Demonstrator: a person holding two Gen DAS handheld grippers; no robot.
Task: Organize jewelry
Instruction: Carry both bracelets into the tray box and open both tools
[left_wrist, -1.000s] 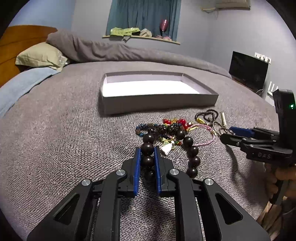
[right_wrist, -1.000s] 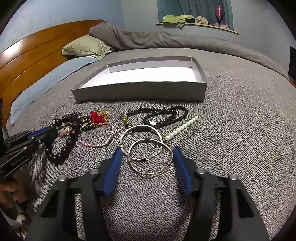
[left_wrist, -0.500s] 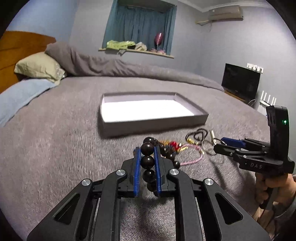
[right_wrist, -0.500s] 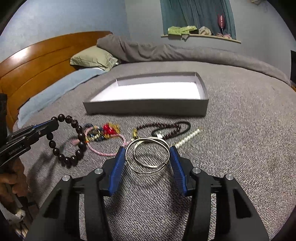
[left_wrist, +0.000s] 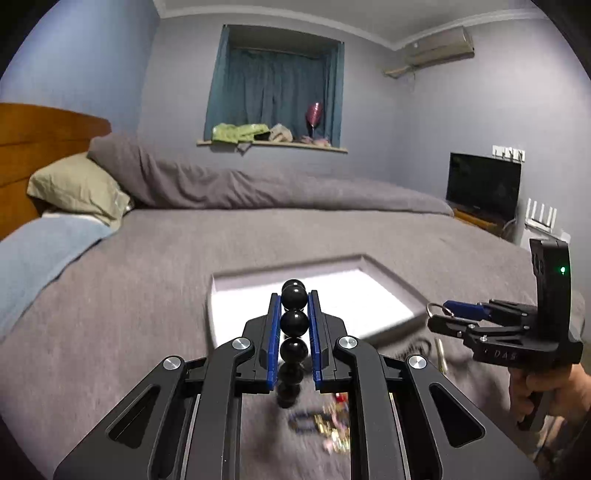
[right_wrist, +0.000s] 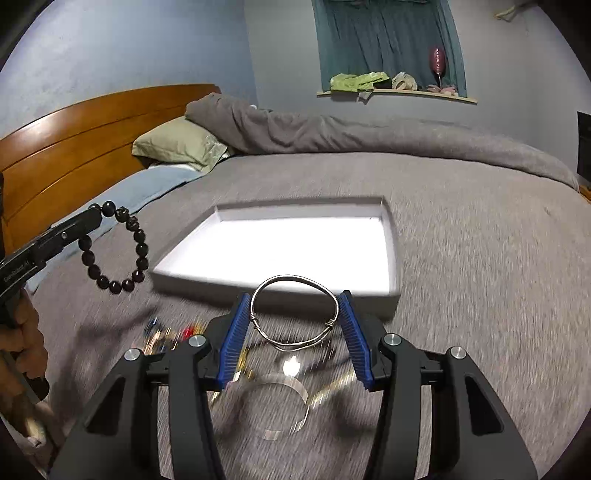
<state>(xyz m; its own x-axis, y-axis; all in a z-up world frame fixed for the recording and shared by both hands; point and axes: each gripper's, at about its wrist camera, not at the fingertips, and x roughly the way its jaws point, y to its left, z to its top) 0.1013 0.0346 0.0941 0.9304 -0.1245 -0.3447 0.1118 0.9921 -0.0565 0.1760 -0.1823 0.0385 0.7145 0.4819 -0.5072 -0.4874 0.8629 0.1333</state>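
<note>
My left gripper (left_wrist: 294, 295) is shut on a dark bead bracelet (left_wrist: 294, 322), lifted above the bed; the bracelet hangs as a loop from it in the right wrist view (right_wrist: 117, 251). My right gripper (right_wrist: 294, 299) is shut on a silver wire bangle (right_wrist: 294, 314), held in the air just in front of the open white tray (right_wrist: 392, 291). The tray also shows in the left wrist view (left_wrist: 399, 295), and so does the right gripper (left_wrist: 439, 314) at the right. Below the grippers, blurred jewelry (right_wrist: 173, 334) lies on the grey bedspread.
A second, flat bangle (right_wrist: 280, 406) lies on the bedspread under my right gripper. A rolled grey duvet (right_wrist: 332, 129), a green pillow (right_wrist: 177, 144) and the wooden headboard (right_wrist: 74, 147) lie beyond the tray. A TV (left_wrist: 482, 188) stands at the right.
Both grippers have risen from the bedspread and moved toward the tray, the left lifting the bead bracelet off the pile, the right lifting one silver bangle; a second bangle stayed on the bed.
</note>
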